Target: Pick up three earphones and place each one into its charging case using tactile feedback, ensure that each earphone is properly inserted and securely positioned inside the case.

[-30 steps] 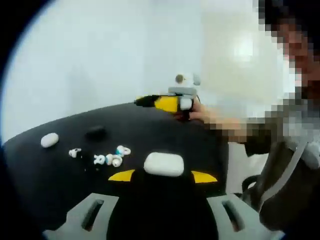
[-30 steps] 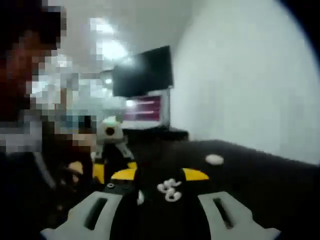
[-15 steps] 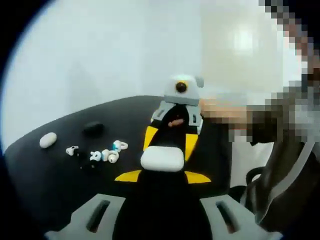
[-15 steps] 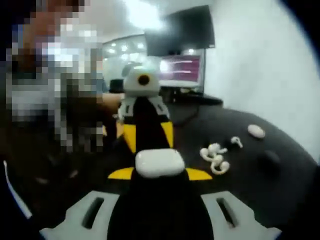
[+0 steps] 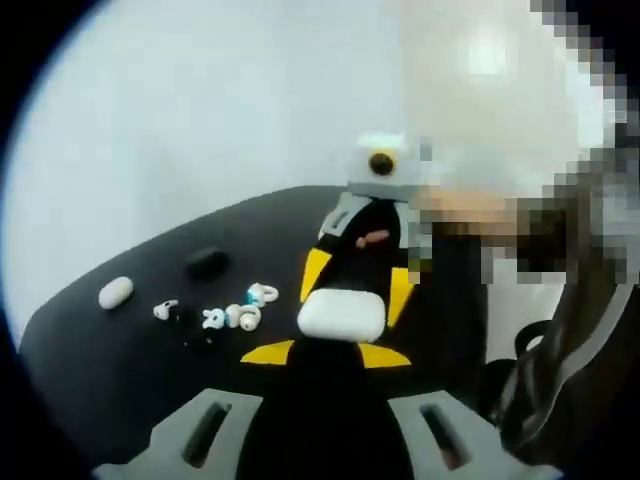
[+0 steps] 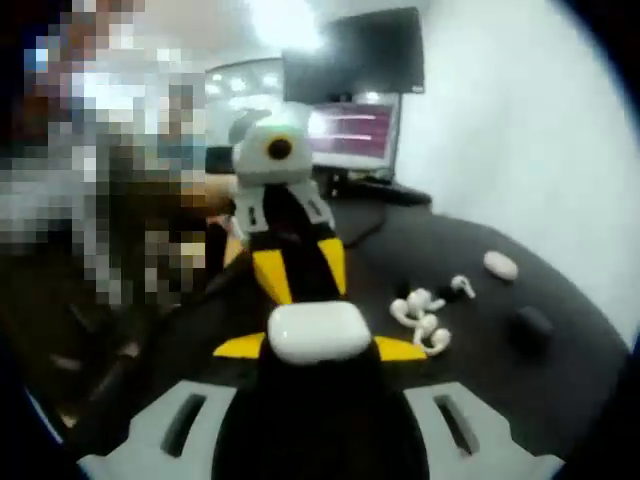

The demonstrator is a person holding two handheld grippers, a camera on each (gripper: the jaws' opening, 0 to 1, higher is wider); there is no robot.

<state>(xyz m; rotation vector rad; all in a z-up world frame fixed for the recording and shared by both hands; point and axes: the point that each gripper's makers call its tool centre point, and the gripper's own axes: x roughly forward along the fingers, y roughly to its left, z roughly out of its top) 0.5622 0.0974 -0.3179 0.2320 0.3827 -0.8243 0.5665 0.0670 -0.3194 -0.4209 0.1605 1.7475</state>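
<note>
While both grippers face each other over the round black table (image 5: 120, 370), a white charging case (image 5: 341, 315) sits between them, and its place is easiest read by going left to right through each view.

Left gripper view: at the far left of the table lies a small white oval case (image 5: 115, 292). To its right and a little farther back is a dark oval case (image 5: 206, 262). Nearer the camera a loose cluster of white earphones (image 5: 232, 314) lies on the table surface, one of them apart at the cluster's left end. Right of the cluster, the left gripper (image 5: 324, 354) has its yellow-tipped jaws closed against the white charging case from both sides. Past the case, the right gripper (image 5: 357, 285) comes in from the opposite side, its yellow tips at the far edge of the same case. A person's hand shows blurred at the right.

Right gripper view: the left gripper (image 6: 298, 272) reaches in from beyond the charging case (image 6: 318, 330). The right gripper (image 6: 318, 348) has its yellow tips pressed to the case's two ends, clamping it. Right of the case the earphones (image 6: 423, 317) lie in a bunch on the table (image 6: 560, 390), then the dark case (image 6: 533, 322), and farther back the white oval case (image 6: 500, 265). A lit monitor (image 6: 352, 130) stands behind the table.
</note>
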